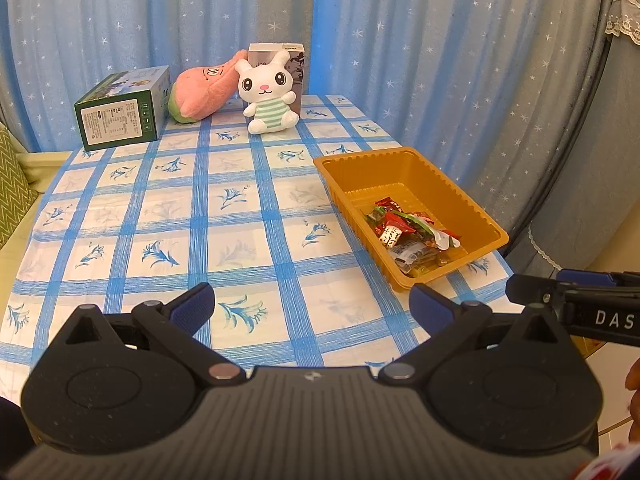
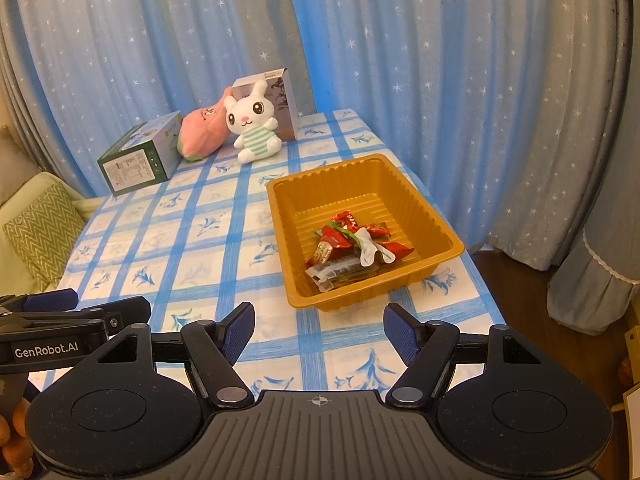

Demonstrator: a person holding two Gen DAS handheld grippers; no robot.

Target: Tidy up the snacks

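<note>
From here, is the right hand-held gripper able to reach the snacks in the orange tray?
Probably yes. The right hand-held gripper is open and empty, the orange tray lies just ahead, open-topped, and nothing stands between it and the wrapped snacks.

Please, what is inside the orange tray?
The tray holds a pile of wrapped snacks in its near part: red wrappers, a white one, a clear dark one. What lies under the pile is covered. The far part is bare.

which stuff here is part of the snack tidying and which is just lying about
Part of the job: wrapped snacks, orange plastic tray.

Just lying about: white bunny plush, pink peach plush, green carton, grey box behind the bunny.
</note>
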